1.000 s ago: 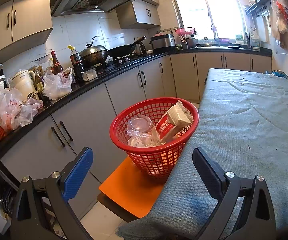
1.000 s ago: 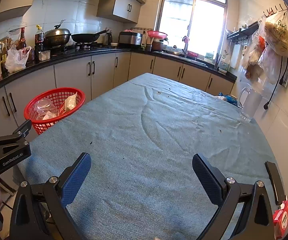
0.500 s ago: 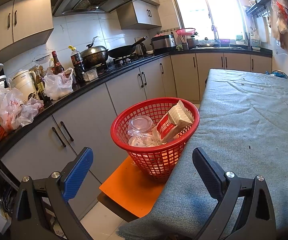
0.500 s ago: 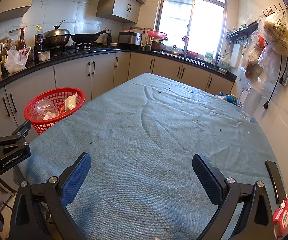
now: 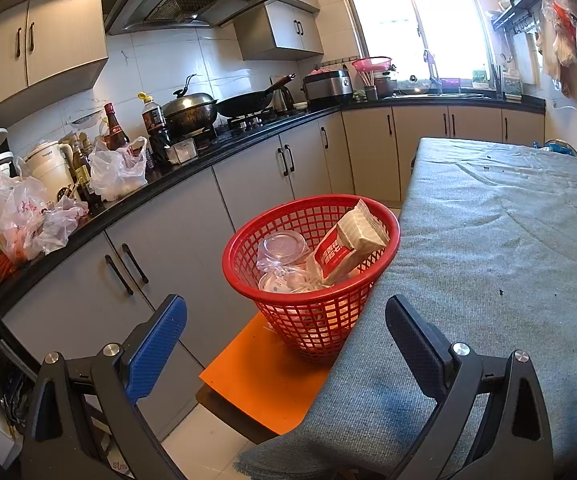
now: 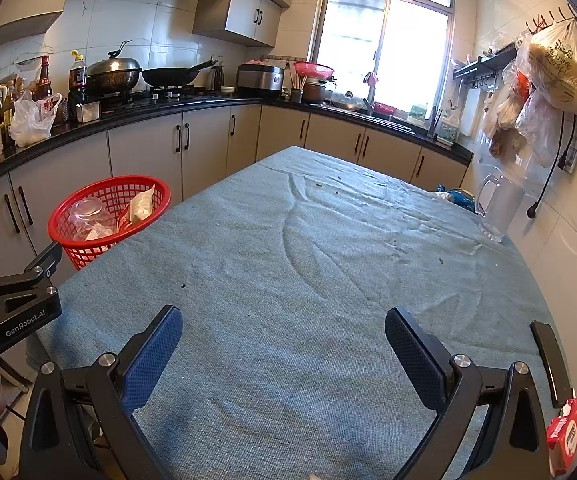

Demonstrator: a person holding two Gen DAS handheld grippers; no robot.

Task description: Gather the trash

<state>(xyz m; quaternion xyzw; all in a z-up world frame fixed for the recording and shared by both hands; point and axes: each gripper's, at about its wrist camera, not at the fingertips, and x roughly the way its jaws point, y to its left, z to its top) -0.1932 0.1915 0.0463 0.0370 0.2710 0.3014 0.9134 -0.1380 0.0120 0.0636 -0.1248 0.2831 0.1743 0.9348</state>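
A red mesh basket (image 5: 312, 276) stands on an orange stool (image 5: 260, 384) at the left edge of the table (image 5: 488, 260), which is covered in grey-green cloth. It holds a clear plastic cup (image 5: 282, 248) and a red-and-tan wrapper (image 5: 348, 246). The basket also shows in the right wrist view (image 6: 108, 216). My left gripper (image 5: 286, 344) is open and empty, short of the basket. My right gripper (image 6: 284, 348) is open and empty over the bare cloth. A small red carton (image 6: 564, 436) and a black flat object (image 6: 548, 360) lie at the table's near right edge.
A glass mug (image 6: 500, 208) stands at the table's far right by the wall. The kitchen counter (image 5: 88, 216) on the left carries plastic bags, bottles, pots and a wok. Bags (image 6: 544, 92) hang on the right wall. My left gripper's body (image 6: 12, 304) shows at the left.
Nothing has visibly changed apart from a very slight drift of the left wrist view. Both grippers stay open.
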